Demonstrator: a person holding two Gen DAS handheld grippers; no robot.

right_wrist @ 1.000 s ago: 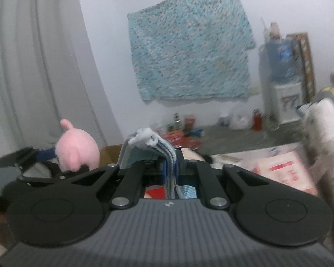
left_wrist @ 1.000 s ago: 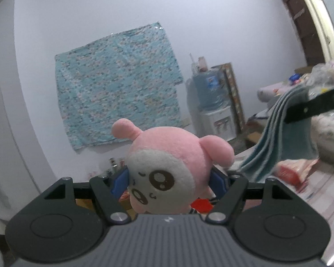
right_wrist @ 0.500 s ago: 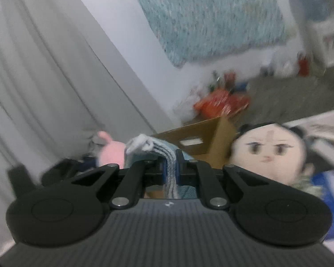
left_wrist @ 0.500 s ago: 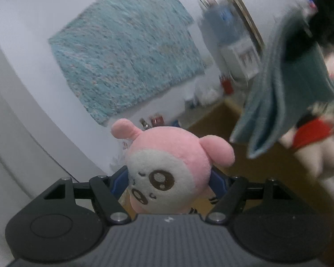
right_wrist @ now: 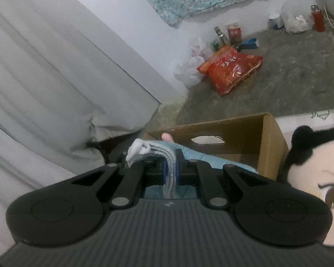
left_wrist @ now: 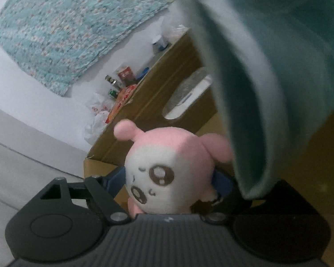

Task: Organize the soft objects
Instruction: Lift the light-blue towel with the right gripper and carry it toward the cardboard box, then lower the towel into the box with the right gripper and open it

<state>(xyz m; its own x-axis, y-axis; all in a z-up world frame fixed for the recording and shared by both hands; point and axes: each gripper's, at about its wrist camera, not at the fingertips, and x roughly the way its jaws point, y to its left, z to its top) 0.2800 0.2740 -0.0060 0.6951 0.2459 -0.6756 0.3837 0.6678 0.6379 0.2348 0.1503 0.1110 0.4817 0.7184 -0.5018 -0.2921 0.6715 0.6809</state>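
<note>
A pink and white plush toy (left_wrist: 167,169) sits between the blue pads of my left gripper (left_wrist: 169,178). Its jaws are opening while the pads still touch the toy's sides. It hangs over an open cardboard box (left_wrist: 158,93) with a cut-out handle. My right gripper (right_wrist: 171,155) is shut on a folded teal towel (right_wrist: 202,158) with a grey striped edge. In the left wrist view that towel (left_wrist: 267,77) hangs large and blurred across the right side. In the right wrist view the towel is above the same box (right_wrist: 240,129), and a pink ear (right_wrist: 167,136) of the toy peeks over it.
A big-headed doll with black hair (right_wrist: 318,182) lies right of the box. A red snack bag (right_wrist: 231,66), bottles, cans and white plastic bags sit on the grey floor by the wall. A pale curtain (right_wrist: 44,89) hangs at left. A patterned cloth (left_wrist: 78,22) covers the wall.
Both grippers have swung sideways and tipped down over the cardboard box. The towel now hangs right in front of the left camera. The left jaws stand a little wider around the toy.
</note>
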